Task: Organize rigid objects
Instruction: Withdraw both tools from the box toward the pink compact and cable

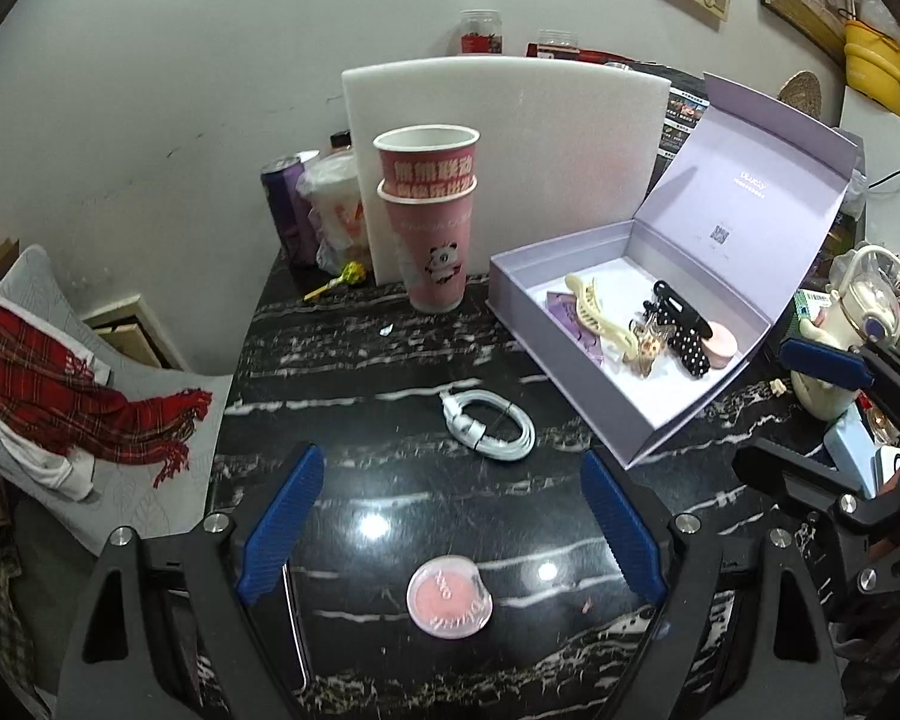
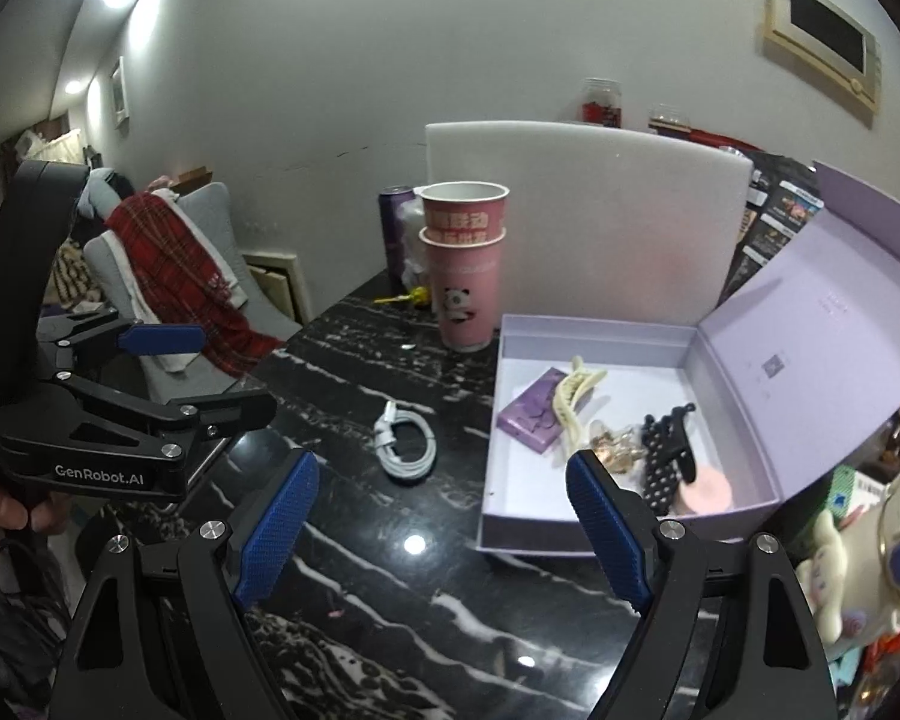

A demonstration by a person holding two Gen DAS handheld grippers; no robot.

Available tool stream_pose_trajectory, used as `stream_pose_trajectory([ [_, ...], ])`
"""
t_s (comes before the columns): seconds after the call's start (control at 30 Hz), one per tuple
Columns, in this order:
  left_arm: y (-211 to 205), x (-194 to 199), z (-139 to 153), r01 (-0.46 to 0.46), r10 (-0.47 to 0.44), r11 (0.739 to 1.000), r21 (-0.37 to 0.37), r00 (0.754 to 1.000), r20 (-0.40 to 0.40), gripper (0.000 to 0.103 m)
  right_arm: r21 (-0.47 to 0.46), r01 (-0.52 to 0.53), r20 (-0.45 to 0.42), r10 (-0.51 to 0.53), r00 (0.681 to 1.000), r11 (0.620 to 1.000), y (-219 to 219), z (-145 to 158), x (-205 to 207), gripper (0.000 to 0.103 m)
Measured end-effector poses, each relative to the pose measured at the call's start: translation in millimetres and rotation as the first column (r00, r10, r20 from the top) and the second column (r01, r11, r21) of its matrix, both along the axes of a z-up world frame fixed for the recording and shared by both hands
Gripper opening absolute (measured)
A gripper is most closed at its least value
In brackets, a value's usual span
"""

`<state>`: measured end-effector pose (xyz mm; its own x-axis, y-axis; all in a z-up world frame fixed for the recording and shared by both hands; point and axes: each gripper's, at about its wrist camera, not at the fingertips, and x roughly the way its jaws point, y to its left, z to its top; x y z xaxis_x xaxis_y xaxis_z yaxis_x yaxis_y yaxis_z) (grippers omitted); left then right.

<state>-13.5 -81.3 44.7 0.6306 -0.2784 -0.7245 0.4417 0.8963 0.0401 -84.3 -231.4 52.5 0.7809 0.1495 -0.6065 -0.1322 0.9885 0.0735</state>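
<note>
Scanning left to right across the black marble table [image 1: 390,360], the far left is a grey cushion [image 1: 48,300] under a red scarf [image 1: 60,384], cut off by the fisheye edge. A dark slab, maybe a phone [image 1: 294,630], sits mostly hidden behind the left gripper's [image 1: 450,516] left finger, so it's hard to say what it is. Behind the stacked pink cups [image 1: 432,228], a purple can [image 1: 288,210] and a bag are half covered, and jars stick up behind the white foam board [image 1: 510,138].

The left gripper is spread wide with nothing in it. The round pink compact [image 1: 449,597] lies flat on the table right between its fingers, touching neither; the lettering on the lid is too blurry to read. A coiled white cable [image 1: 492,423] sits just past the fingertips.

The right gripper [image 2: 444,522] is also spread wide and empty, over bare table, cable ahead-left of it. Its right finger overlaps the near wall of the open lilac box [image 2: 588,354], blocking part of the clips [image 2: 576,402] inside. The clutter at far right is cropped and smeared.
</note>
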Motion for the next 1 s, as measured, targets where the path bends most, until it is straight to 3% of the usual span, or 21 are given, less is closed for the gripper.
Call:
stream_pose_trajectory([
  [0.6, 58, -16, -52, -0.055, 0.055, 0.998, -0.005, 0.994, -0.091, 0.088, 0.073, -0.100, -0.095, 0.106, 0.990, 0.992, 53, -62, -1, 0.086],
  [1.0, 62, -9, -85, -0.019, 0.015, 1.000, -0.024, 0.989, -0.150, 0.088, 0.000, -0.074, -0.128, 0.073, 0.989, 0.997, 61, -86, 22, 0.086],
])
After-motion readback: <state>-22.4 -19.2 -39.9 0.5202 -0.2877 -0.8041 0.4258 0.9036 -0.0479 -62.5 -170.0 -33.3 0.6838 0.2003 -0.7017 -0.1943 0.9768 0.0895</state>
